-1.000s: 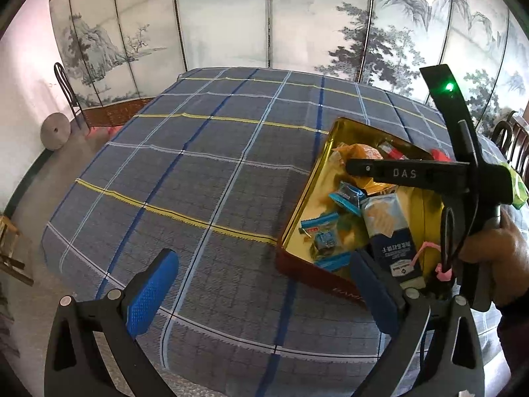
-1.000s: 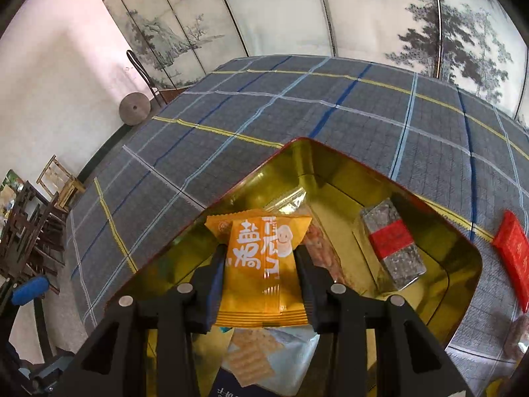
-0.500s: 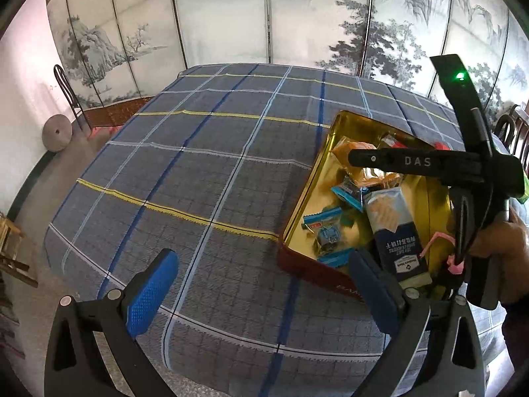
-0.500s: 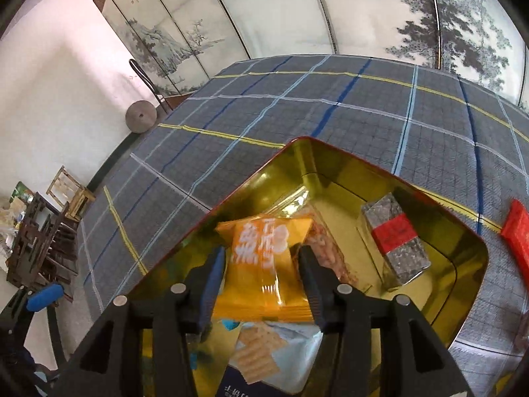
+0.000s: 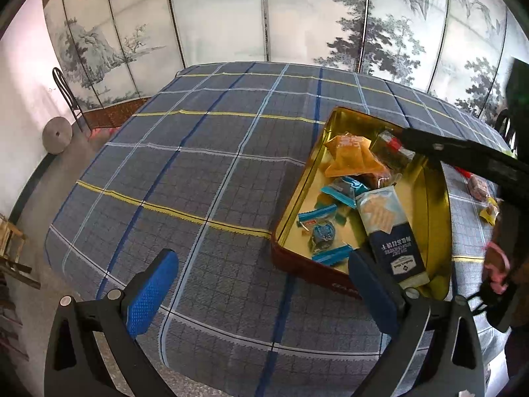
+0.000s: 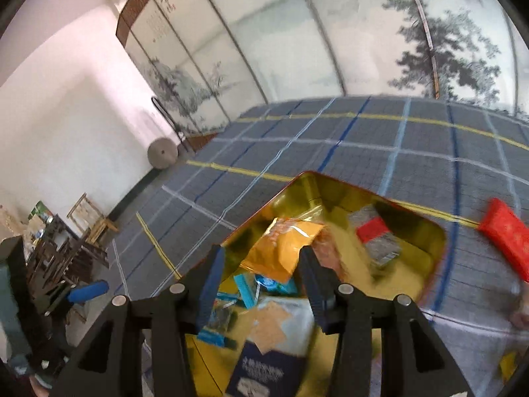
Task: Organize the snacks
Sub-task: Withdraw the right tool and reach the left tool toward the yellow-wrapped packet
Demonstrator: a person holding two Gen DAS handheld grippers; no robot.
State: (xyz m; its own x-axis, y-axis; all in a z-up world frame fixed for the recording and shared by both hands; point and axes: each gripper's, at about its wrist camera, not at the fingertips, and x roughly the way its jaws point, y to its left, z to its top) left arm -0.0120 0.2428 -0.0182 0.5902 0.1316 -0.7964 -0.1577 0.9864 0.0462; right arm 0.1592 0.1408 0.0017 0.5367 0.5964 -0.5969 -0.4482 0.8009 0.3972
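The right gripper (image 6: 261,274) hangs over the gold tin (image 6: 426,228), jaws apart and empty, orange packet (image 6: 281,248) dropped inside; next, the red packet (image 6: 509,238) at right.

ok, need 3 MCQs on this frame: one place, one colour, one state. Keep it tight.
1. Where does the orange packet lie?
A. in the gold tin
B. on the tablecloth
C. on the floor

2. What colour is the packet lying outside the tin?
A. green
B. red
C. white

3. How do the left gripper jaws stand?
A. shut on a snack
B. shut, empty
C. wide apart, empty

Key: 1 A, it rests among the other snacks inside the tin. 2 B, it is bright red on the cloth. 3 C, only cloth shows between the blue pads.
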